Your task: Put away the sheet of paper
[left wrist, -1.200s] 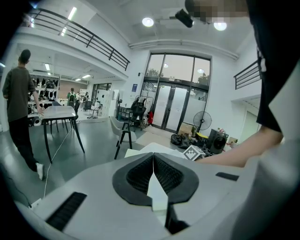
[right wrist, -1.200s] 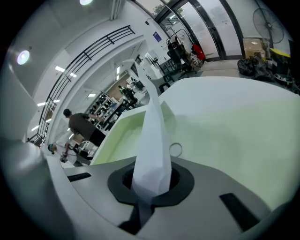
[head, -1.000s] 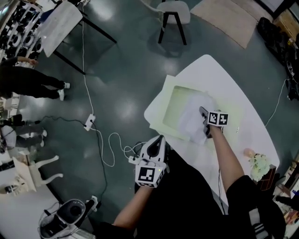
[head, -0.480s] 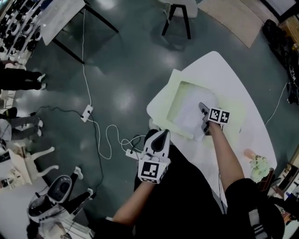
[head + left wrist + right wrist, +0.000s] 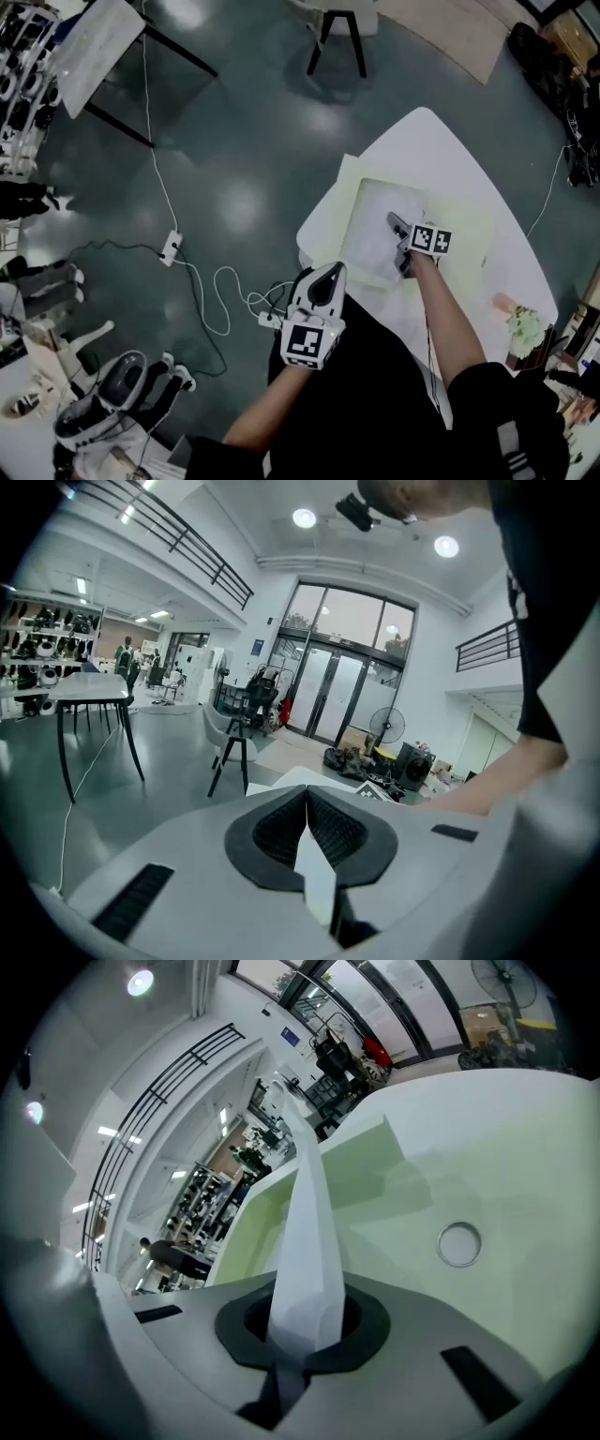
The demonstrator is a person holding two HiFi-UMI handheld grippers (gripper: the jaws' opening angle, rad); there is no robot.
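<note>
A white sheet of paper (image 5: 373, 228) lies partly inside a pale green shallow box (image 5: 334, 212) on the white table (image 5: 450, 150). My right gripper (image 5: 394, 225) is over the box and shut on the sheet. In the right gripper view the paper (image 5: 305, 1232) stands up out of the closed jaws, in front of the green box surface (image 5: 497, 1147). My left gripper (image 5: 329, 273) hangs off the table's near edge, by the person's body. Its jaws are shut and hold nothing. In the left gripper view the left gripper (image 5: 306, 803) points at the far room.
A small metal ring (image 5: 459, 1244) is set in the green surface. A stool (image 5: 339, 26) stands beyond the table. A cable and power strip (image 5: 172, 247) lie on the floor at left. Flowers (image 5: 521, 328) sit at the table's right end. Another table (image 5: 89, 37) stands at upper left.
The right gripper has stayed shut on the paper and shifted slightly left over the box, and the sheet now lies lower in it. The left gripper has barely moved.
</note>
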